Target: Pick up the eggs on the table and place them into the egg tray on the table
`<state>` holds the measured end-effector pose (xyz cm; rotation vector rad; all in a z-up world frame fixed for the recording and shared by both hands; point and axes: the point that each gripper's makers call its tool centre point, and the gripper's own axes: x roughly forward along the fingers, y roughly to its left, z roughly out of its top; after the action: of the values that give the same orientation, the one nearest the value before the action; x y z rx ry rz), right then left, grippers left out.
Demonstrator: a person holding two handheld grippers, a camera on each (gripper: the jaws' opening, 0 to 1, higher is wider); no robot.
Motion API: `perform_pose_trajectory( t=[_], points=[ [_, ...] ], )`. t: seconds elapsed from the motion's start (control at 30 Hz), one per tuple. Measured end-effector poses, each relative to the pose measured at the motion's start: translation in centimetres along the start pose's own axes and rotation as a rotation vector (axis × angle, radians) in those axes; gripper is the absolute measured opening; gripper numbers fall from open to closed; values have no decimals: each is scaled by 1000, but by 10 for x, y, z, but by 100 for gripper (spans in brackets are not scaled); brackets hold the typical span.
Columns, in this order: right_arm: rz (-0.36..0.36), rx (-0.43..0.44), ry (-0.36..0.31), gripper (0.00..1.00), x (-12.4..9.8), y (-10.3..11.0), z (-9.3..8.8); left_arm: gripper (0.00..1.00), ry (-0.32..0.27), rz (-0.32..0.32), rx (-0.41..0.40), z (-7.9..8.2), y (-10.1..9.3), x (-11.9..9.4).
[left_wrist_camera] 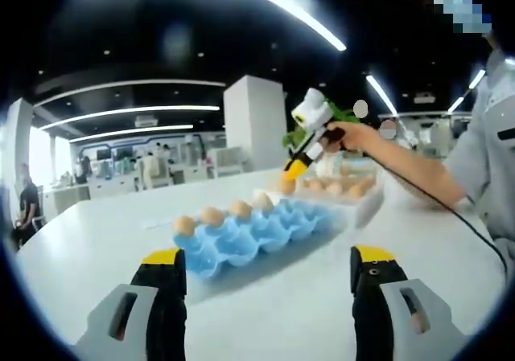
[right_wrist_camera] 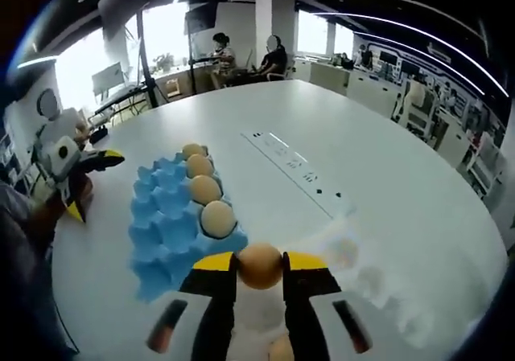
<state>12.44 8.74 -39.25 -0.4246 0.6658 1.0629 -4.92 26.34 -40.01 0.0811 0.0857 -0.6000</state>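
A blue egg tray (left_wrist_camera: 265,234) lies on the white table with several brown eggs (left_wrist_camera: 212,215) along its far row. My left gripper (left_wrist_camera: 267,274) hangs open in front of the tray, nothing between its jaws. Beyond the tray, a hand holds my right gripper (left_wrist_camera: 294,168) over a clear box of eggs (left_wrist_camera: 346,190). In the right gripper view, my right gripper (right_wrist_camera: 260,263) is shut on a brown egg (right_wrist_camera: 260,266), just past the near end of the tray (right_wrist_camera: 161,216) and its egg row (right_wrist_camera: 205,189). The left gripper (right_wrist_camera: 92,182) shows at the left, jaws apart.
The round white table (right_wrist_camera: 386,176) carries a flat white strip with sockets (right_wrist_camera: 294,164) right of the tray. More eggs (right_wrist_camera: 282,349) lie blurred in the clear box under my right jaws. People sit at desks (right_wrist_camera: 221,55) far behind. A person's sleeve (left_wrist_camera: 483,152) is at the right.
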Motion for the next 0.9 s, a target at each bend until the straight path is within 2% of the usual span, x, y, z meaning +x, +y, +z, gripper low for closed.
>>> perform_pose_trajectory(
  t=[0.43, 0.9],
  points=[
    [11, -11, -17, 23, 5, 5, 3, 85, 0, 2, 3, 1, -1, -1],
    [63, -24, -7, 23, 17, 18, 3, 85, 4, 5, 6, 0, 0, -1]
  ],
)
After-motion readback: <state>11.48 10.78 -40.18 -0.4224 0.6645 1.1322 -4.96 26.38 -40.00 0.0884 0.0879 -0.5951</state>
